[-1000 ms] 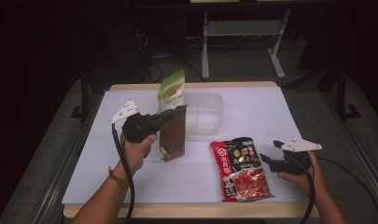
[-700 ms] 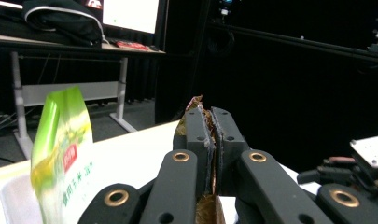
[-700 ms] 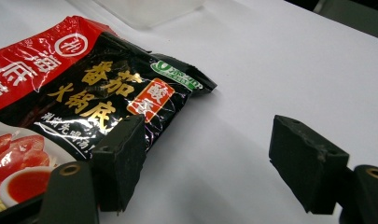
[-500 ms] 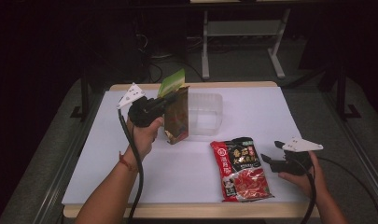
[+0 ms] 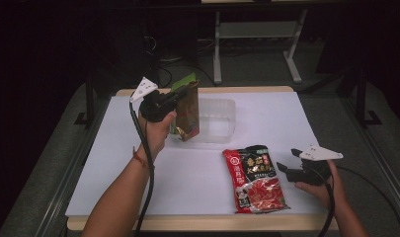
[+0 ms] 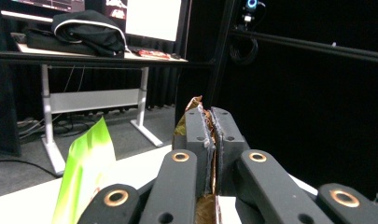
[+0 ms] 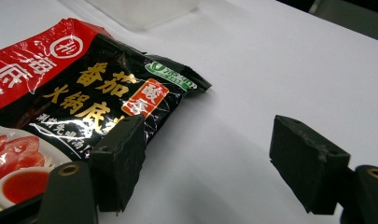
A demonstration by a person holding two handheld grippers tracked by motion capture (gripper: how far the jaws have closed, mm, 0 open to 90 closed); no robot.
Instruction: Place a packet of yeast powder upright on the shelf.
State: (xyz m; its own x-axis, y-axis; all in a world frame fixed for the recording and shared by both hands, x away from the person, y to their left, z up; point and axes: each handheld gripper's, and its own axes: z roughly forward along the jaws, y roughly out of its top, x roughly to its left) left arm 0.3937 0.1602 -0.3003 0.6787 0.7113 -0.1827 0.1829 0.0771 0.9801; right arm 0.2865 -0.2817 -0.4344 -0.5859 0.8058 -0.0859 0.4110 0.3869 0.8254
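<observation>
Jaws of the left gripper (image 5: 174, 100) are pinching the top edge of the brown snack pouch (image 5: 186, 112), dangling it beside the clear plastic container (image 5: 218, 120); such a thin pinch risks it swinging or slipping free. The right gripper (image 5: 288, 169) jaws are gaping empty just right of the red hotpot-base packet (image 5: 254, 178) lying on the tabletop (image 5: 187, 177).

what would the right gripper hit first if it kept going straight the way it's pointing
Probably the red and black sauce packet. The right gripper rests open beside it on the white table, jaws aimed at its edge; in the right gripper view one jaw already overlaps the packet. Whether they touch is unclear.
</observation>
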